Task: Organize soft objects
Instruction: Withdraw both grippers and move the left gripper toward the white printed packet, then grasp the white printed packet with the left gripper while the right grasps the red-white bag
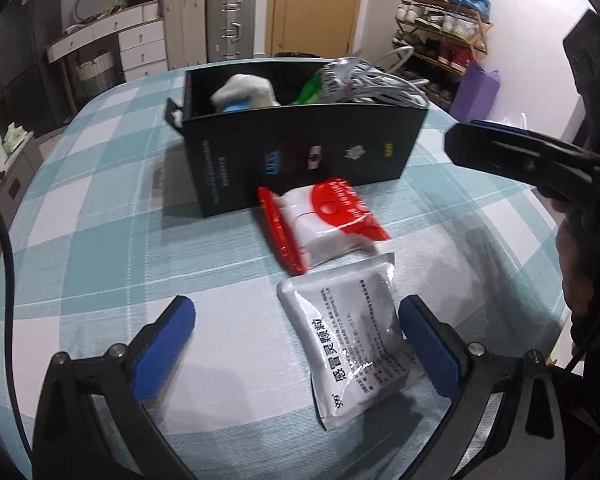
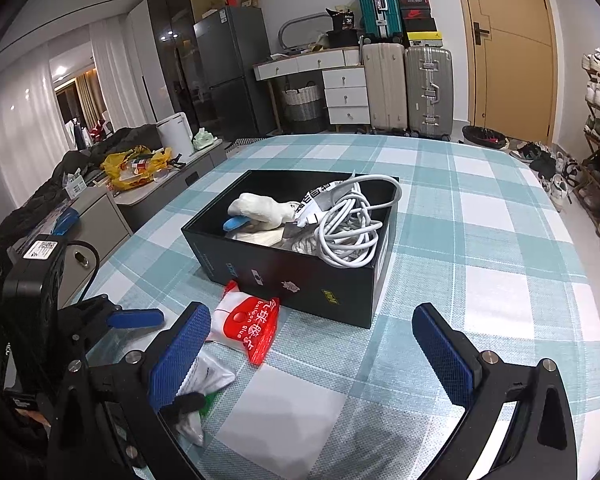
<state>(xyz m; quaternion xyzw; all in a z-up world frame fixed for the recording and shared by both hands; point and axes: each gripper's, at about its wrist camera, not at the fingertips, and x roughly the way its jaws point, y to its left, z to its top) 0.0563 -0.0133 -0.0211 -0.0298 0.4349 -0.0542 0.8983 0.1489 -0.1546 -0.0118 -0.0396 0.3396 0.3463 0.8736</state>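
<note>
A silver medicine pouch (image 1: 350,346) lies on the checked tablecloth, between the blue pads of my open left gripper (image 1: 296,338), nearer the right pad. A red and white glue pack (image 1: 324,220) lies just beyond it, against the black box (image 1: 300,152). The box holds a white sock (image 2: 260,208), a coiled white cable (image 2: 348,228) and other packs. My right gripper (image 2: 312,344) is open and empty above the table, right of the pouch (image 2: 208,380) and the glue pack (image 2: 248,328). It shows in the left wrist view (image 1: 500,148) at the right.
The table (image 2: 480,216) has a blue and white checked cloth. Suitcases (image 2: 408,88), a drawer desk and a door stand behind it. A shoe rack (image 1: 444,28) is at the right and a low cabinet (image 2: 100,216) with clutter at the left.
</note>
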